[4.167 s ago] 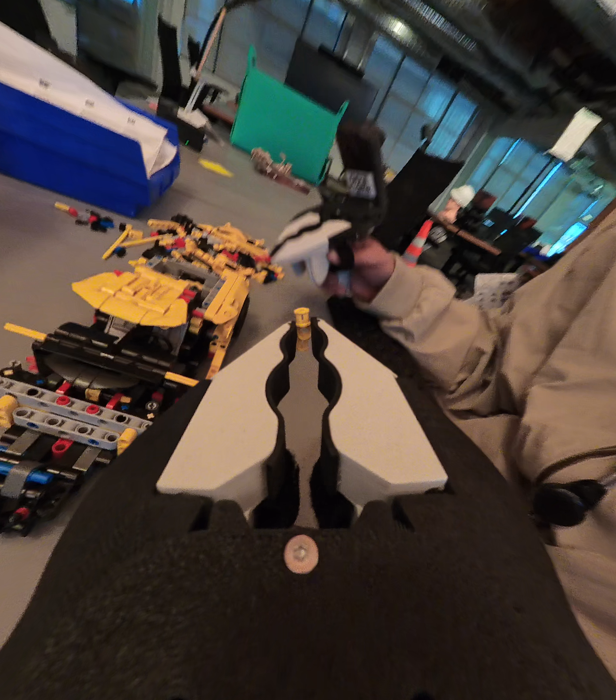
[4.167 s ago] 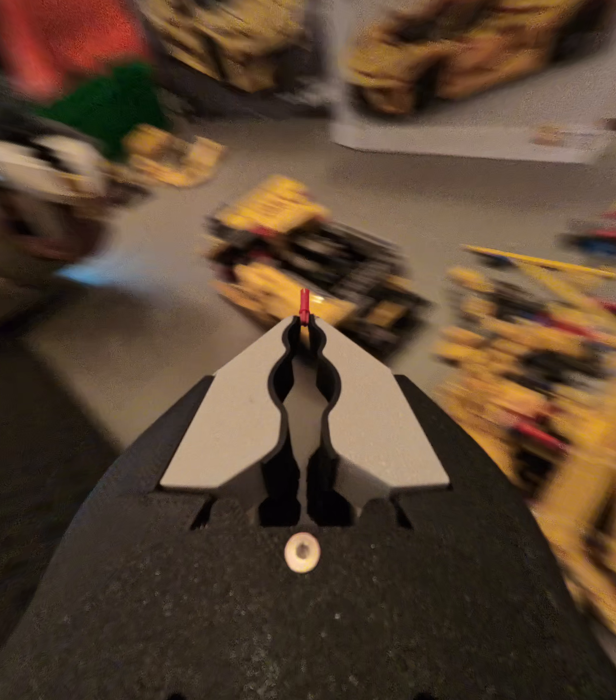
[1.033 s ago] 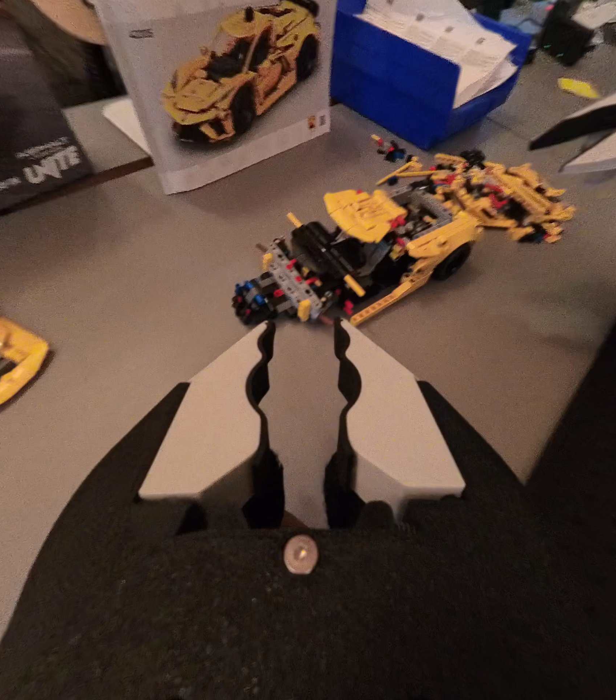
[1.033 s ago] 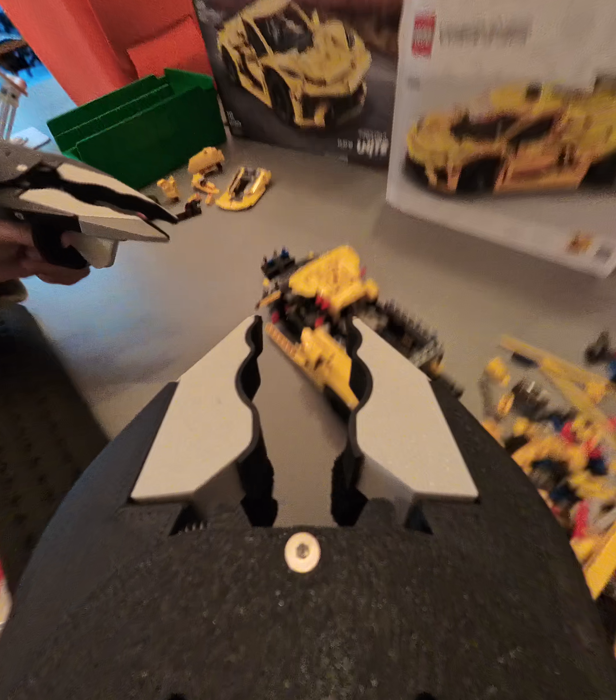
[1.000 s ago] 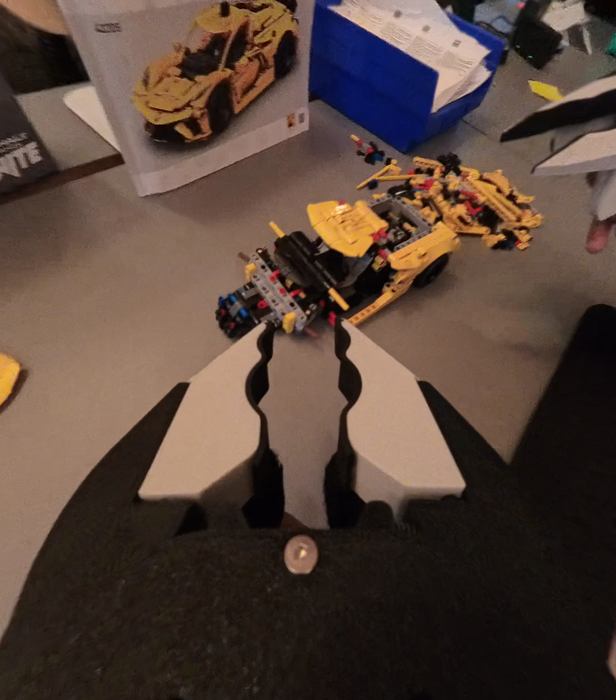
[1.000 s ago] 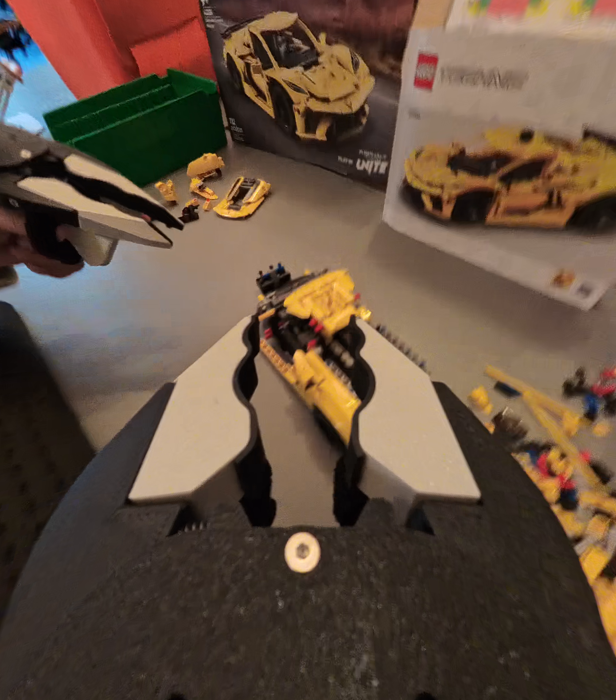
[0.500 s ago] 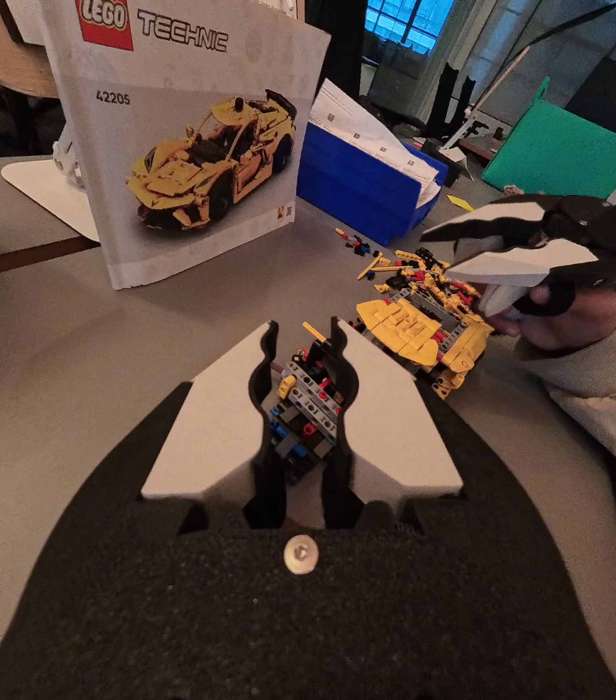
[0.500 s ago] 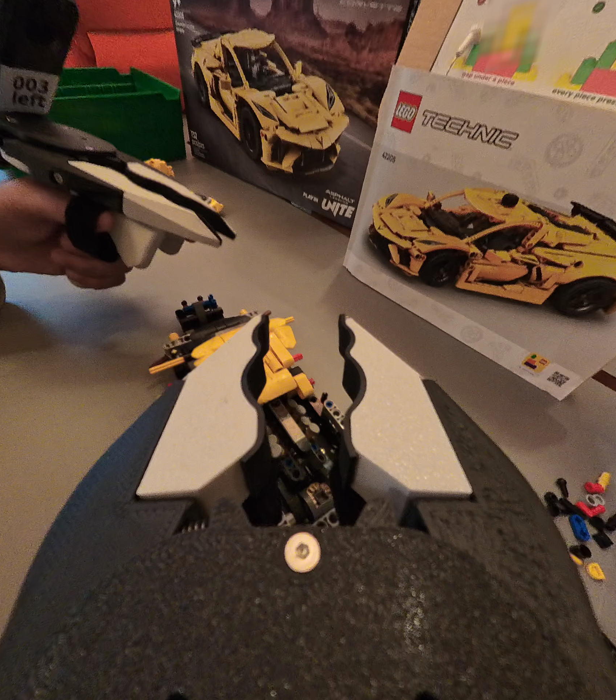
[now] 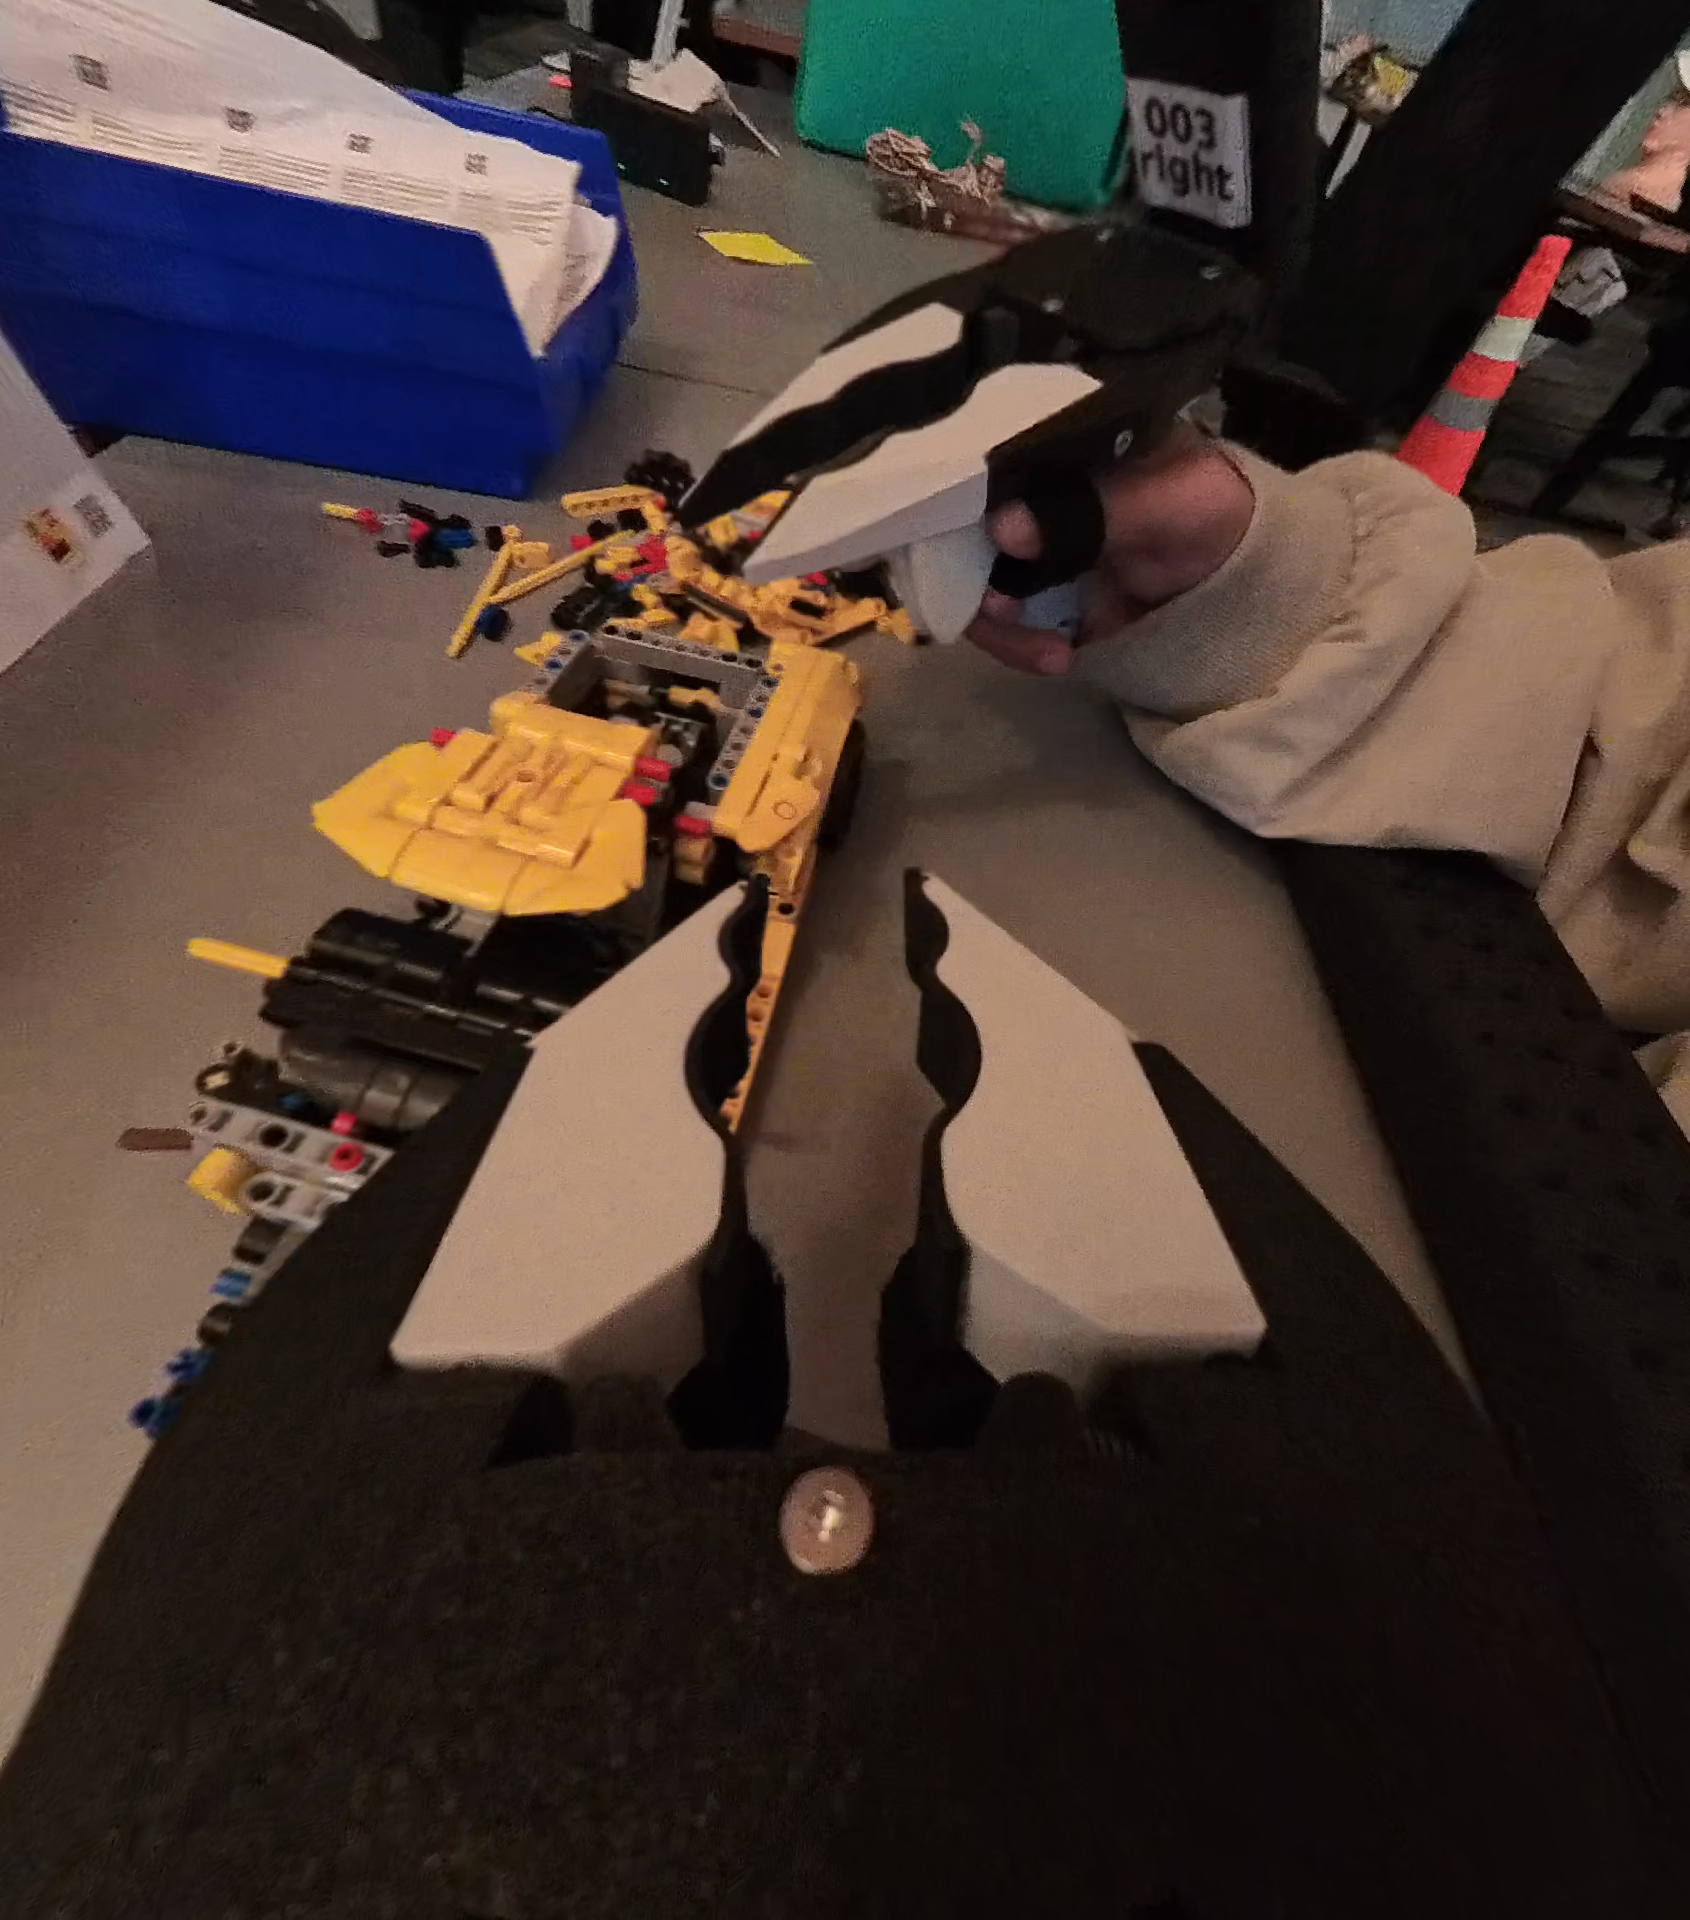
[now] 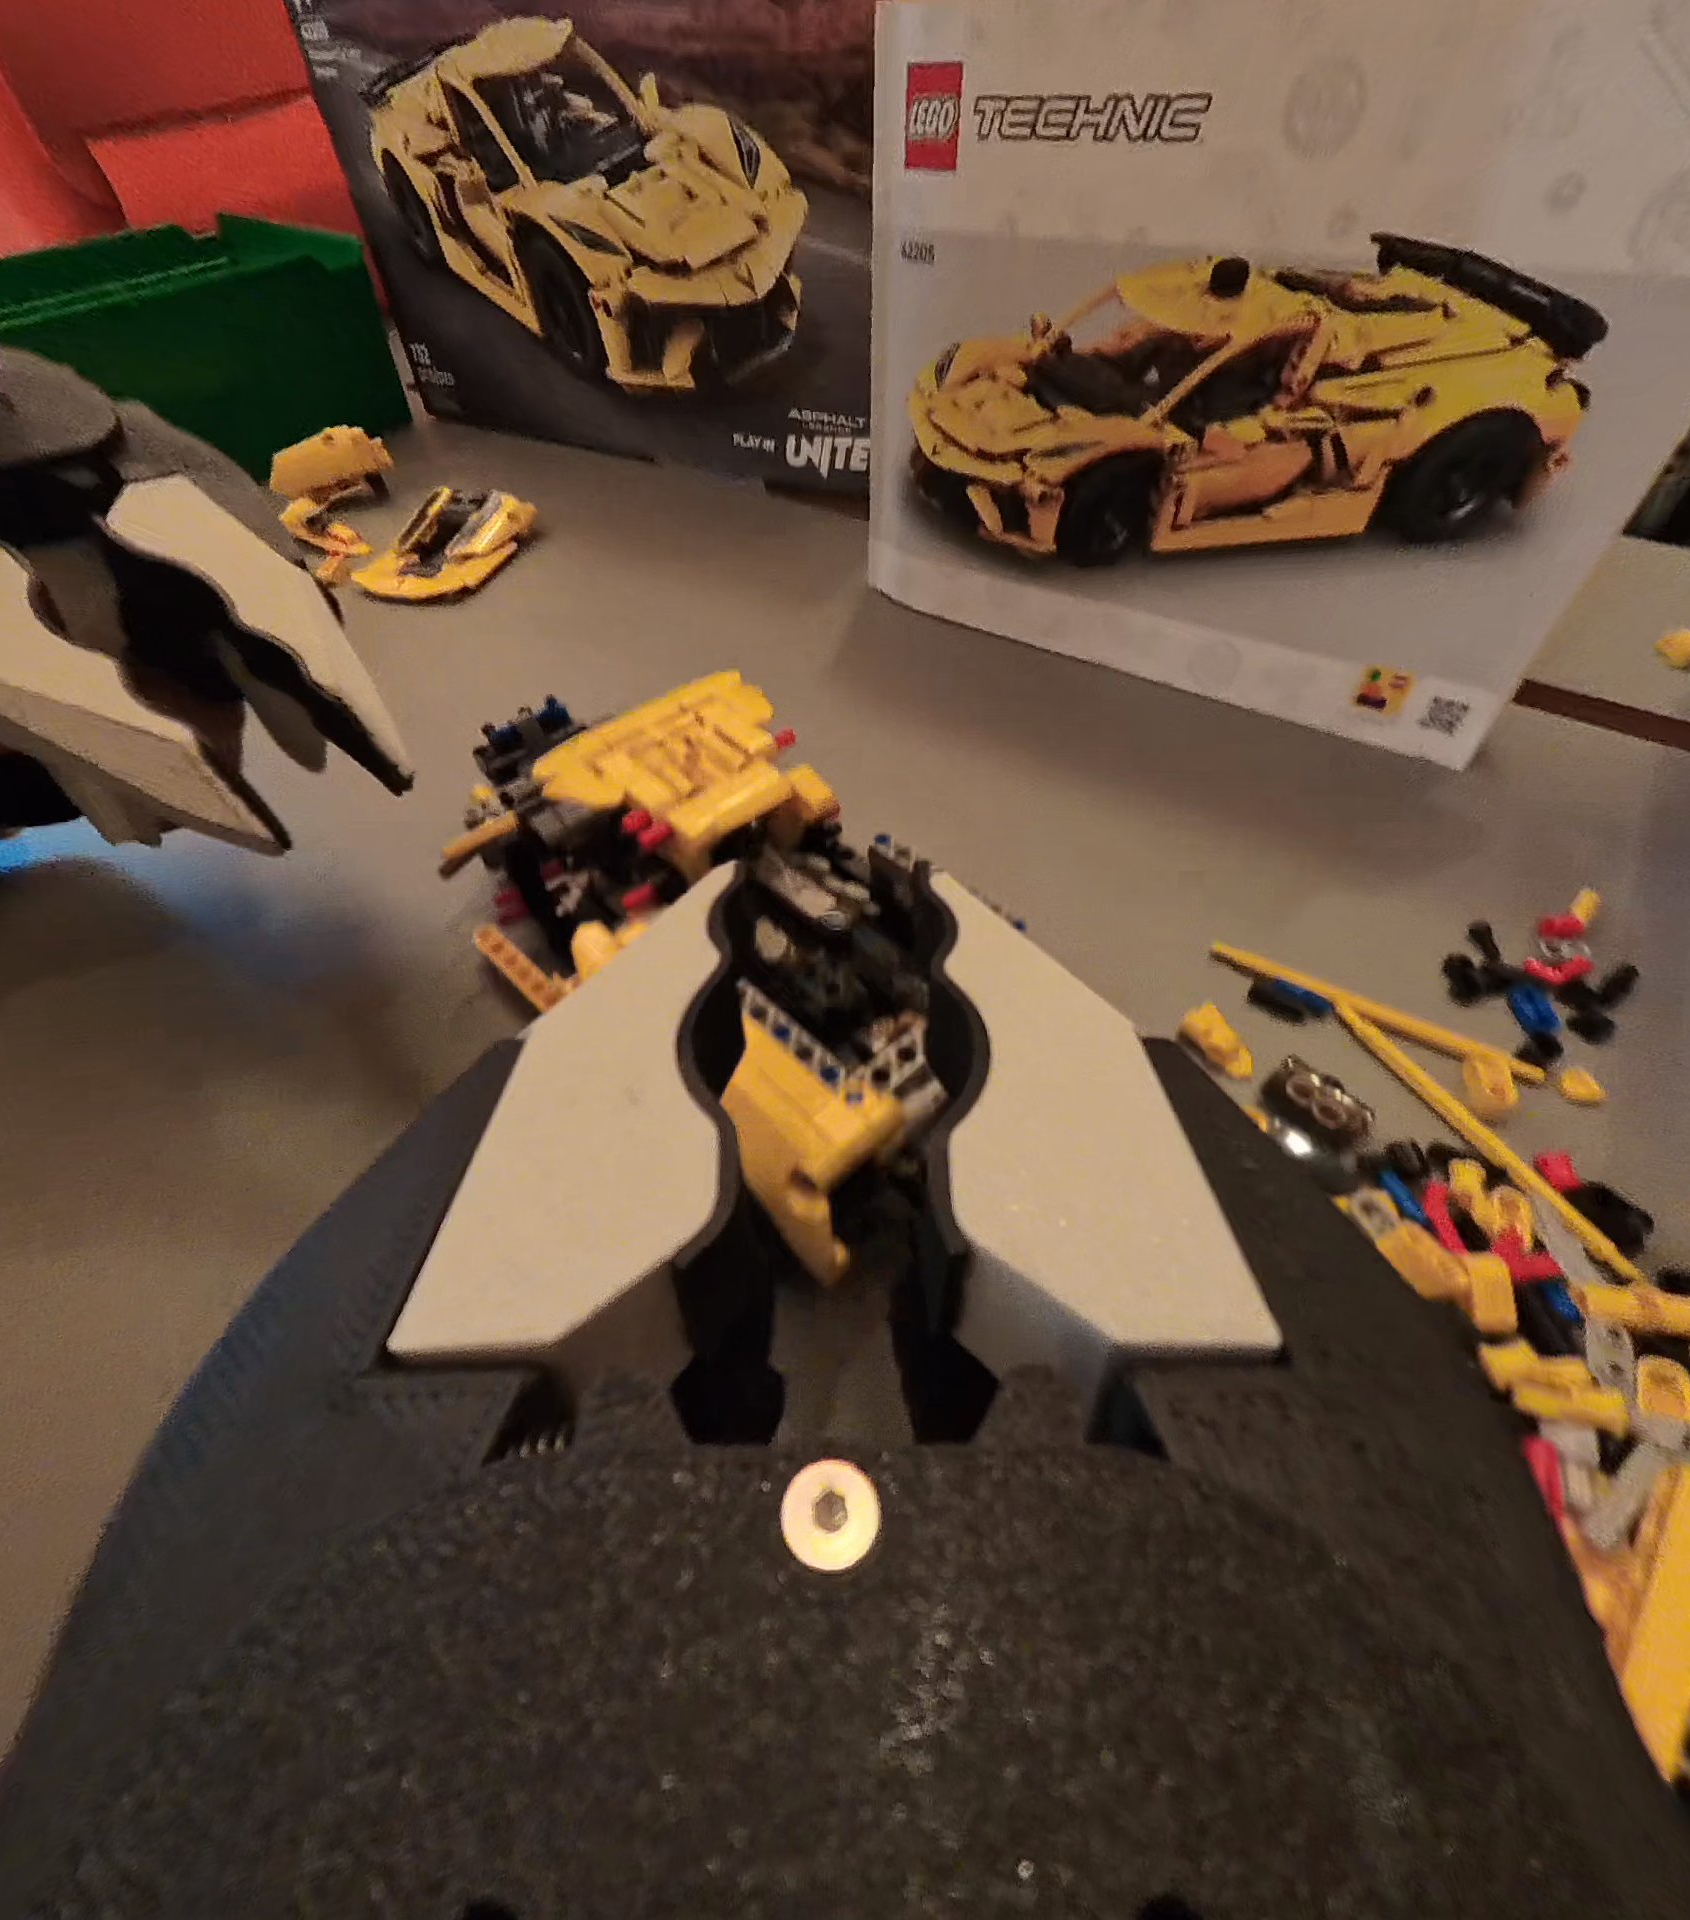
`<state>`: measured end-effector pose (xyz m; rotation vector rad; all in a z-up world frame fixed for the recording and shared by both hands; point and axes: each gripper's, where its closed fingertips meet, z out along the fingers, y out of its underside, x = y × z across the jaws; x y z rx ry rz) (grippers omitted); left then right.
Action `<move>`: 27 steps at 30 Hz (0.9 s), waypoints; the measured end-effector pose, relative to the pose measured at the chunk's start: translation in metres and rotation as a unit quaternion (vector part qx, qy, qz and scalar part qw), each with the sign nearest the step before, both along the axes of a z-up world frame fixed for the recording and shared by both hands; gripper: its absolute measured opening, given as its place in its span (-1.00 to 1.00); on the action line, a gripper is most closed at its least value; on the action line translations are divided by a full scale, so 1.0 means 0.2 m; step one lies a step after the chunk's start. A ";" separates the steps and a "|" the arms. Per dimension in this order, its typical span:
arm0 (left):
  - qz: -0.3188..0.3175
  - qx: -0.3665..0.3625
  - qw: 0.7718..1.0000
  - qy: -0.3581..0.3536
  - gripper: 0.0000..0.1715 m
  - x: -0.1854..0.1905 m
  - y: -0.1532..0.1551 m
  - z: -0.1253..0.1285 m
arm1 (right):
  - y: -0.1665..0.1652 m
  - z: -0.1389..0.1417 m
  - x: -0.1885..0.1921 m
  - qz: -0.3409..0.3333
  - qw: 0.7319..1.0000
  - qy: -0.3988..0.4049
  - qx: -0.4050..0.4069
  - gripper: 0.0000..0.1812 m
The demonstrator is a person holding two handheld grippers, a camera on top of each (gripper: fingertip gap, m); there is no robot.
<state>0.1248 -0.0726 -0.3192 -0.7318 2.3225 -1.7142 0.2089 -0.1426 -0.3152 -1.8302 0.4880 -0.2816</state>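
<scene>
The left tool [image 9: 830, 883] was released, its two grey fingers [image 9: 592, 1122] spread apart above the grey worktop [image 9: 41, 935] with nothing between them except the edge of a yellow side beam of the half-built brick car [image 9: 550, 831]. This car lay just ahead and to the left of the left tool, with its yellow hood panel in the middle and its black and grey frame end closest to the tool's left finger. The right tool [image 10: 825, 883] was also released, with a wide gap between its fingers, and it hung over the other end of the same brick car [image 10: 675, 779], so the yellow and black parts showed between the fingers; I cannot tell if they touched the car. To the right of the right tool a heap of loose yellow, red and black pieces [image 10: 1599, 1351] covered the worktop. Beyond the car stood a white instruction booklet [image 10: 1236, 364] with a picture of a yellow car, and beside it, to the left, a dark box [image 10: 612, 229] with a similar picture. A blue bin [image 9: 249, 301] with papers stood far ahead of the left tool.
</scene>
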 end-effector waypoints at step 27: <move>0.176 0.206 0.963 -0.015 -0.68 0.12 -0.20 -0.31 | -0.08 -0.19 -0.05 0.009 0.997 0.072 -0.016 -0.55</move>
